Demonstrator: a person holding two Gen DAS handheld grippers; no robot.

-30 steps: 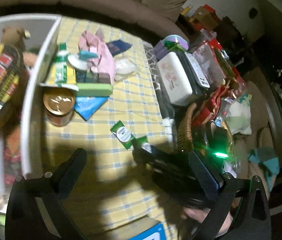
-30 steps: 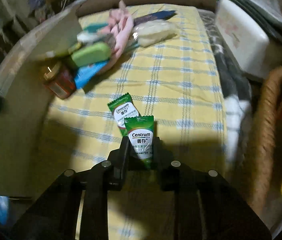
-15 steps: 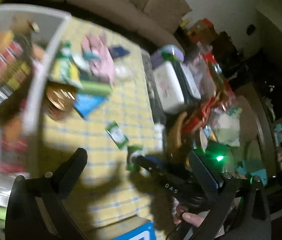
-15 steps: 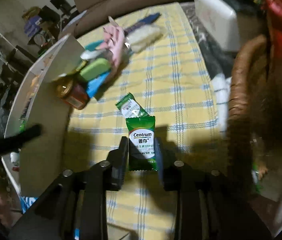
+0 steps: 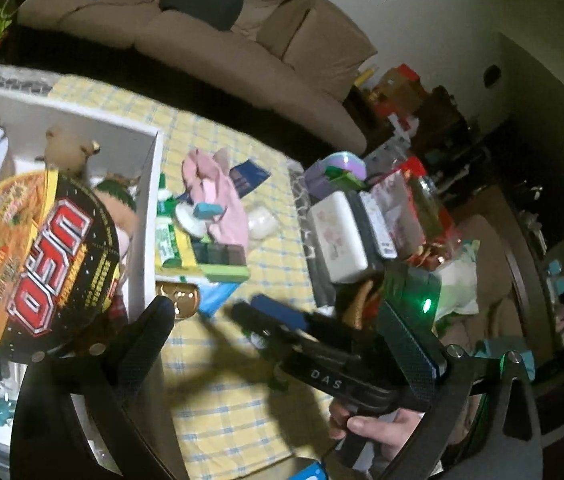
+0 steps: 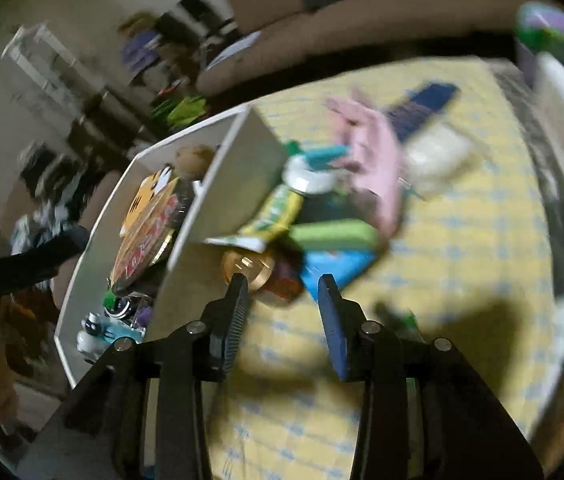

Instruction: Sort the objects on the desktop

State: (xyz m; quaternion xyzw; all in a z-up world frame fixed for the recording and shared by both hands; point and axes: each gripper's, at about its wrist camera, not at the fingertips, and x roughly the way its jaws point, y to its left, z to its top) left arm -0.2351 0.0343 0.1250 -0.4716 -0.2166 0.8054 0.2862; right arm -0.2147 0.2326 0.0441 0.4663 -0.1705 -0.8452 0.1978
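Note:
My right gripper (image 6: 284, 286) is open and empty, above the yellow checked cloth (image 6: 462, 280), pointing at a gold-lidded can (image 6: 247, 266) beside the white box (image 6: 237, 184). It also shows in the left wrist view (image 5: 269, 312) as a black tool reaching in from the right. A green sachet (image 6: 402, 318) lies blurred on the cloth just right of its fingers. My left gripper (image 5: 277, 320) is open and empty, above the box's wall (image 5: 147, 216). The box holds a noodle bowl (image 5: 37, 256) and plush toys.
A pile lies by the box: pink cloth (image 5: 217, 196), green block (image 5: 225, 272), blue packet (image 5: 217, 298), tube (image 5: 167, 240). A white case (image 5: 338, 236) and wicker basket (image 5: 356, 304) crowd the table's right side. A sofa (image 5: 209, 40) stands behind.
My right gripper has opened and no longer holds the green Centrum sachet; it has swung left toward the can and box. The left view has lifted and tilted toward the box.

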